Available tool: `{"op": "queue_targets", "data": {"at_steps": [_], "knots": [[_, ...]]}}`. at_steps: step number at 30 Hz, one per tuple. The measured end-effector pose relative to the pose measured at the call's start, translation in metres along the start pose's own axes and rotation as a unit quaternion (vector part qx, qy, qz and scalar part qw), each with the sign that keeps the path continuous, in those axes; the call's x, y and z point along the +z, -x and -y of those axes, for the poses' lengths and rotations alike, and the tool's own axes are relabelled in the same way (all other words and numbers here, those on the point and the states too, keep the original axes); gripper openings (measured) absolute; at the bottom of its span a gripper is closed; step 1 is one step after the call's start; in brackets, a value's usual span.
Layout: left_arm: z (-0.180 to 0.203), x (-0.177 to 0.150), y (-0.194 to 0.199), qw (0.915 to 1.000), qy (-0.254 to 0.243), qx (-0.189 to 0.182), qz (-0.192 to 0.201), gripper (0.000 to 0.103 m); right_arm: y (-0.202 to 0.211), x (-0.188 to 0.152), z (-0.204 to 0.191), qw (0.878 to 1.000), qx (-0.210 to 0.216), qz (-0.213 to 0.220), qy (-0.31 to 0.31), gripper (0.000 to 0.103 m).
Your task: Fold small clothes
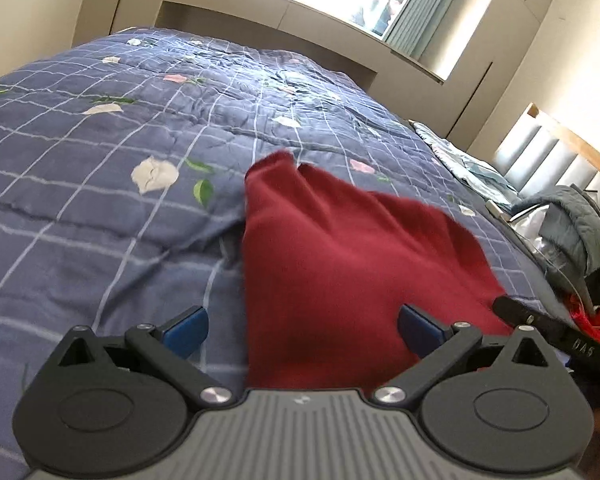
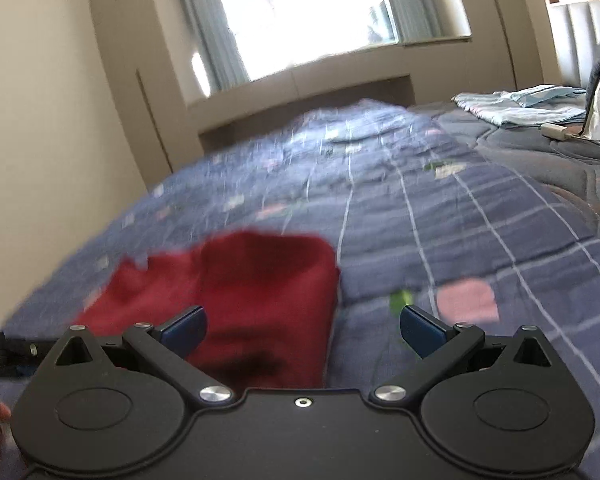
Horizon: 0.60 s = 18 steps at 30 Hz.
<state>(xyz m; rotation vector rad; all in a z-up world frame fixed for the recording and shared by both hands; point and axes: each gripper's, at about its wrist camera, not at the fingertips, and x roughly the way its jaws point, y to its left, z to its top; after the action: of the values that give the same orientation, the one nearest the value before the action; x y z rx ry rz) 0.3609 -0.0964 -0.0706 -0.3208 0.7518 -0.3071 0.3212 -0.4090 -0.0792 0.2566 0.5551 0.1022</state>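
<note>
Left wrist view shows the left gripper (image 1: pixel 302 330) at the bottom of the frame, its blue-tipped fingers spread apart and holding nothing, with the red garment (image 1: pixel 340 256) just beyond them at lower centre. Right wrist view, blurred, has the right gripper (image 2: pixel 303 330) likewise spread and empty, the same red garment (image 2: pixel 236 296) lying lower left of centre. It rests rumpled on the blue checked quilt (image 1: pixel 100 184), seemingly doubled over at least once, though edges look uneven; squaring and further folds probably remain. Farther off, upper right, lies a light blue folded cloth (image 2: pixel 520 110).
</note>
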Motion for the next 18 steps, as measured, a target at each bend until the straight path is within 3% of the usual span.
{"op": "queue_targets", "data": {"at_steps": [5,10,18], "knots": [[-0.006,-0.008,-0.001,0.9999,0.012,-0.005,0.005,0.103,0.006,-0.012,-0.004,0.999,-0.025,-0.016,0.014,0.102],[-0.004,-0.010,-0.001,0.9999,0.008,0.001,0.012,0.103,0.004,-0.015,-0.001,0.999,-0.026,-0.014,0.010,0.102],[0.000,-0.004,0.002,0.9998,0.015,0.009,-0.007,0.102,0.006,-0.016,0.005,1.000,-0.016,-0.008,-0.003,0.103]]}}
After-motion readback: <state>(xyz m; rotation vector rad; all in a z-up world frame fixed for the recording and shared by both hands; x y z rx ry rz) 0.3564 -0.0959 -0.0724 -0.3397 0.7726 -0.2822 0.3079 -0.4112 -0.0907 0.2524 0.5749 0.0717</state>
